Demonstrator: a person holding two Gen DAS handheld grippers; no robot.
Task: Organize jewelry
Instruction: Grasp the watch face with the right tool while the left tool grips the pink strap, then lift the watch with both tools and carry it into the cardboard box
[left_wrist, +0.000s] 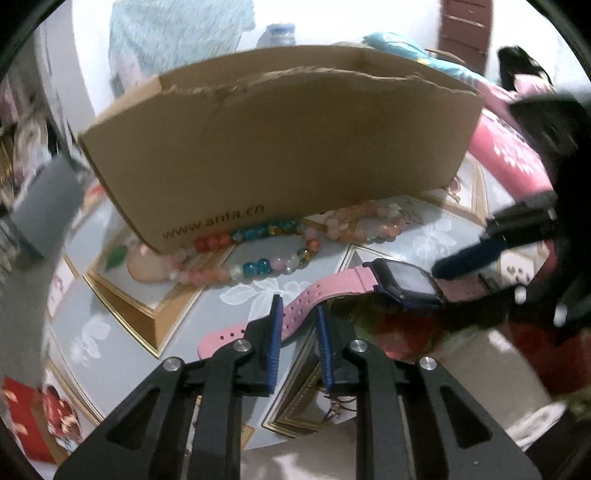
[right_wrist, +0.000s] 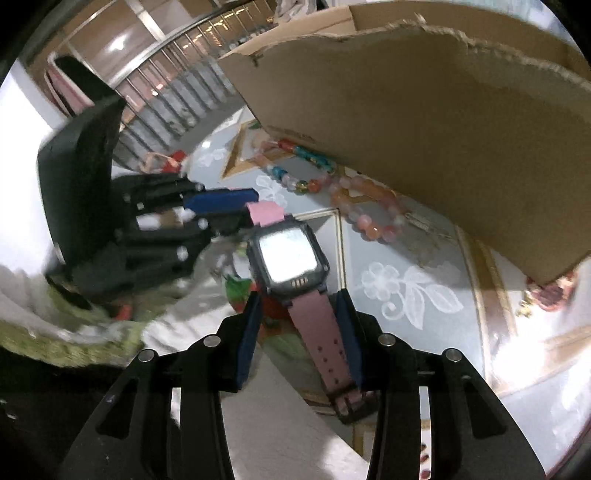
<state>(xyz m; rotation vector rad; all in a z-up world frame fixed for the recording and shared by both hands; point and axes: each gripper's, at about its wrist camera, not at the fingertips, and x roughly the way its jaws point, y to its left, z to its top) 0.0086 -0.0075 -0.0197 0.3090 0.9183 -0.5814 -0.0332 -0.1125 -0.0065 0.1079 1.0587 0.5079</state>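
A pink-strapped watch with a dark square face (left_wrist: 404, 282) (right_wrist: 288, 258) hangs between both grippers above the table edge. My left gripper (left_wrist: 298, 314) is shut on one pink strap end. My right gripper (right_wrist: 301, 308) has its jaws around the buckle-side strap (right_wrist: 325, 343), which lies against the right finger with a gap on the left; I cannot tell whether it grips. A multicoloured bead bracelet (left_wrist: 266, 251) (right_wrist: 306, 166) and a pink-orange bead bracelet (left_wrist: 365, 221) (right_wrist: 373, 210) lie on the table against a brown cardboard box (left_wrist: 280, 147) (right_wrist: 443, 129).
The table (left_wrist: 122, 325) (right_wrist: 406, 295) has a pale blue floral cover with gold borders. The box stands at the back with a torn upper edge. Pink fabric (left_wrist: 513, 155) lies to the right. Flooring and a green mat (right_wrist: 55, 339) lie below the table edge.
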